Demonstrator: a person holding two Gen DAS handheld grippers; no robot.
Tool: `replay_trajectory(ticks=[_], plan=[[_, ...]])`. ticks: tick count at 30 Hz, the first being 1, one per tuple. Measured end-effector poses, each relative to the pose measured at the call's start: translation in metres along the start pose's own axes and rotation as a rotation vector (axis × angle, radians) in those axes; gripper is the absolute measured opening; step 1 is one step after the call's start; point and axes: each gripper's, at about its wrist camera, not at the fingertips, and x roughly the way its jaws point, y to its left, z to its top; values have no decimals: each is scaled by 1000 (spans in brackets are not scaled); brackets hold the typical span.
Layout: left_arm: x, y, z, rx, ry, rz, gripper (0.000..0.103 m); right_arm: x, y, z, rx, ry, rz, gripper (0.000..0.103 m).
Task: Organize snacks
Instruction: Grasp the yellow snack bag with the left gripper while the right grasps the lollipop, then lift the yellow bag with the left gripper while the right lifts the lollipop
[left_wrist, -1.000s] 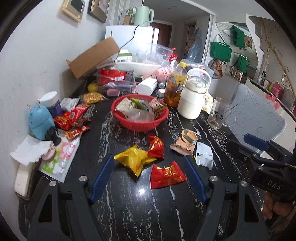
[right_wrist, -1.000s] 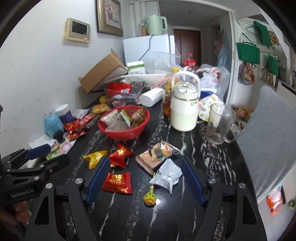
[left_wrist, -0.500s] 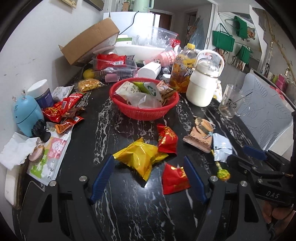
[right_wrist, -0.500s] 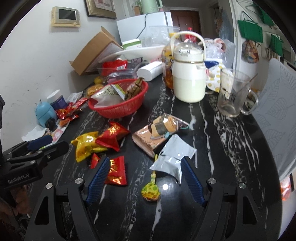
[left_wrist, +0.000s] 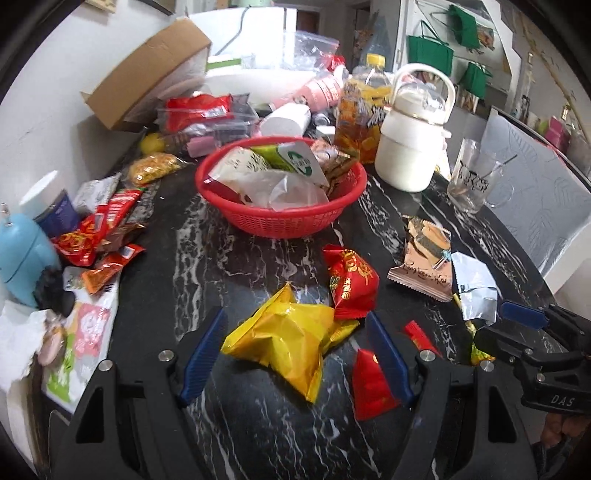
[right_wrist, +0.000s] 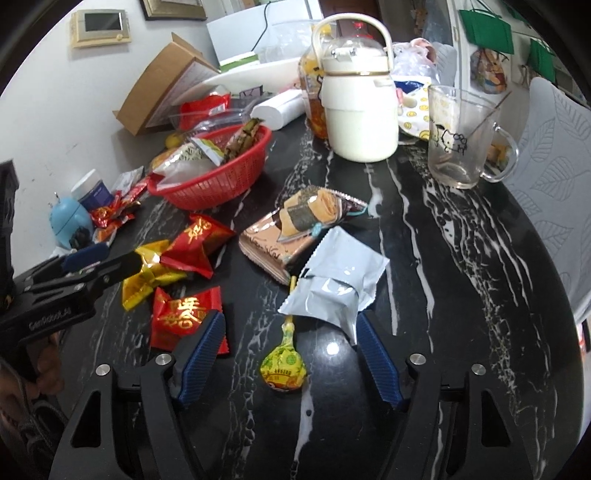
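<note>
Left wrist view shows a black desk (left_wrist: 258, 266) with white marble veining, set against a white wall and crowded along its far edge. Left tongs (left_wrist: 295, 354) stand apart, straddling 1 yellow snack packet (left_wrist: 288, 339) that lies flat on the desk between the blue pads; no pad visibly touches it. Counted loose items near the middle of the desk: 2 red packets, the upper red packet (left_wrist: 351, 284) touching the yellow one and the lower red packet (left_wrist: 369, 384) partly hidden behind the right pad; 1 brown biscuit packet (right_wrist: 299, 229); 1 silver packet (right_wrist: 340, 280); 1 lollipop (right_wrist: 283, 369). Right tongs (right_wrist: 286, 354) are also apart, with the lollipop head lying between the pads and its stick running under the silver packet. 1 red basket (left_wrist: 280, 218) sits behind the loose snacks and holds several packets; their exact count cannot be read. Behind the basket stand 1 white jug (right_wrist: 360, 110) with a handle, 1 glass mug (right_wrist: 461, 140) and 1 tilted cardboard box (left_wrist: 147, 74). A cluster of small red sachets (left_wrist: 96, 236) lies at the left edge of the desk beside 1 blue device (left_wrist: 22, 254), which the frame cuts off. Green bags (left_wrist: 430, 55) hang on the far wall.
</note>
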Motion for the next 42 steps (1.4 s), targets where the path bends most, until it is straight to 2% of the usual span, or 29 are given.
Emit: replay_trajectory(ticks=[4, 8, 9, 12, 16, 20, 23, 24, 39, 42], plan=[[16, 4, -2, 7, 39, -27, 76, 8, -2, -1, 8, 30, -1, 66], [23, 2, -8, 43, 42, -28, 76, 13, -4, -1, 13, 53, 1, 64], [23, 2, -8, 47, 35, -29, 74, 13, -4, -1, 10, 54, -1, 62], [23, 1, -10, 60, 35, -31, 56, 13, -3, -2, 1, 56, -3, 61], [22, -2, -12, 81, 39, -22, 51, 13, -3, -4, -7, 63, 5, 55], [17, -2, -17, 73, 61, -45, 49, 13, -1, -9, -20, 67, 13, 42], [12, -3, -24, 61, 75, -54, 49, 11, 0, -13, -29, 67, 21, 28], [9, -3, -27, 56, 79, -56, 49, 10, 1, -15, -28, 67, 30, 26], [-25, -19, -63, 33, 145, -72, 49, -10, 6, -38, -55, 71, 71, 26], [-23, -20, -64, 45, 148, -59, 54, -11, 7, -41, -62, 74, 75, 26]])
